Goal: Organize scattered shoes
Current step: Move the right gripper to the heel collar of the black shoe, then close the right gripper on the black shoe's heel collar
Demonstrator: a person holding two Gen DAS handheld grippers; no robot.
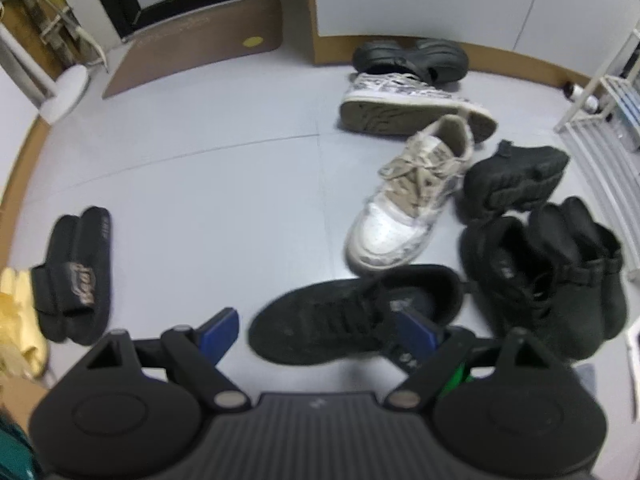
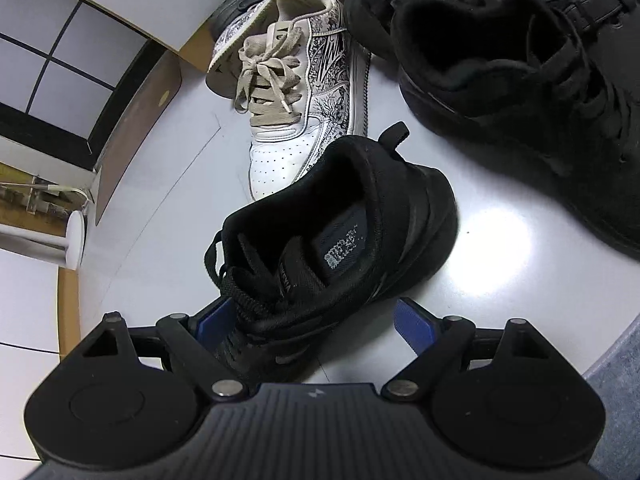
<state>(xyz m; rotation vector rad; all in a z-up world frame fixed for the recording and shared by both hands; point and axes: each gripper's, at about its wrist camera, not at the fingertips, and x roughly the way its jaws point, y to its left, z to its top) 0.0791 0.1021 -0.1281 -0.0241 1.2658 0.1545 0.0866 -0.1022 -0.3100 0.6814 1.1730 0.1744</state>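
Note:
A black low sneaker (image 1: 352,312) lies on the grey floor just ahead of my open left gripper (image 1: 320,330); the sneaker's heel side is near the right finger. In the right wrist view the same black sneaker (image 2: 340,236) sits between the wide-open jaws of my right gripper (image 2: 316,320), its toe beside the left finger, not clamped. A white patterned sneaker (image 1: 412,196) stands upright behind it; it also shows in the right wrist view (image 2: 300,84). Its mate (image 1: 412,104) lies on its side. Black slides (image 1: 76,276) lie at the left.
Black high boots (image 1: 552,276) and a chunky black shoe (image 1: 516,180) crowd the right; the boots fill the right wrist view's upper right (image 2: 520,60). Dark clogs (image 1: 412,60) rest by the wall. A white rack (image 1: 600,128) stands right, a brown mat (image 1: 192,48) far left.

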